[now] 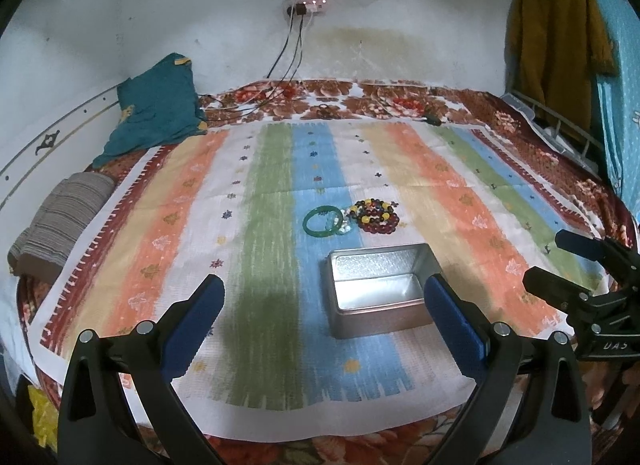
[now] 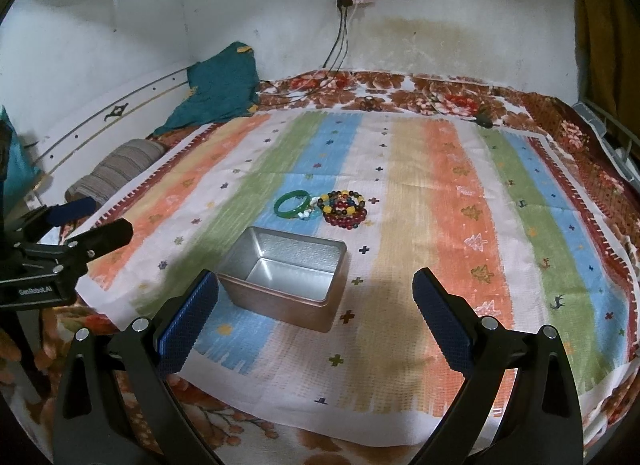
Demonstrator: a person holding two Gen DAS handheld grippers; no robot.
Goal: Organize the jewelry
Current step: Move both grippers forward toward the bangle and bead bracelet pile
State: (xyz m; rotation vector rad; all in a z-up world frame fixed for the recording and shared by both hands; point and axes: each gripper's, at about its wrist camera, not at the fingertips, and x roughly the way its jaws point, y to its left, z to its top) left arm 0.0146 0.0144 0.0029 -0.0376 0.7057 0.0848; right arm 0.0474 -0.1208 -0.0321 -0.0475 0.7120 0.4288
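2 grippers hover over a striped cloth (image 1: 280, 265) spread on the bed: the left gripper (image 1: 324, 305) and the right gripper (image 2: 316, 301), both with jaws spread wide and holding nothing. Just beyond them an open metal tin (image 2: 288, 285) sits on the cloth, its inside bare. Past the tin lie a green bangle (image 2: 293, 204) and, touching it, a pile of beaded bracelets (image 2: 344, 209).

The tin (image 1: 378, 289) is looking like shiny metal, smooth outside and bumpy on its inside walls. The cloth (image 1: 180, 233) under it is looking woven and matt. The bangle (image 1: 322, 221) is shining like smooth glass. The beads (image 1: 374, 216) are gleaming, round and glossy. The pads (image 2: 192, 319) are showing rough blue rubber on matt black plastic.
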